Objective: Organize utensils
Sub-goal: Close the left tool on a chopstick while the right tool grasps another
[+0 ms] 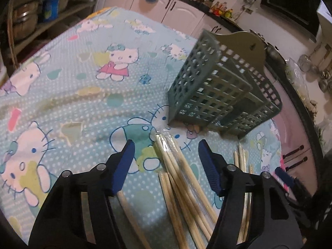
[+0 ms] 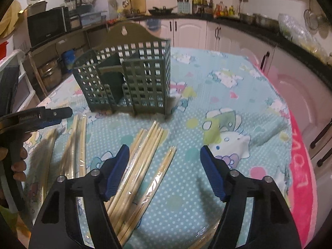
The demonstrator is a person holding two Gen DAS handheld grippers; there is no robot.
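Note:
A green lattice utensil holder (image 1: 224,87) stands on the cartoon-print tablecloth; it also shows in the right wrist view (image 2: 132,78). Wrapped wooden chopsticks (image 1: 182,176) lie in front of it, between and under the fingers of my left gripper (image 1: 166,155), which is open and empty just above them. More chopsticks (image 1: 240,159) lie to its right. My right gripper (image 2: 165,157) is open and empty, with a bundle of chopsticks (image 2: 143,161) below its left finger. Another chopstick pack (image 2: 76,143) lies to the left. The left gripper (image 2: 51,116) shows at the left edge, seen side-on.
The table (image 2: 238,108) is covered with a light blue cartoon-print cloth, with a pink edge (image 2: 300,176) at the right. Kitchen cabinets (image 2: 191,33) and a cluttered counter run behind. A microwave (image 2: 47,25) and shelves with pots (image 1: 25,18) stand at the left.

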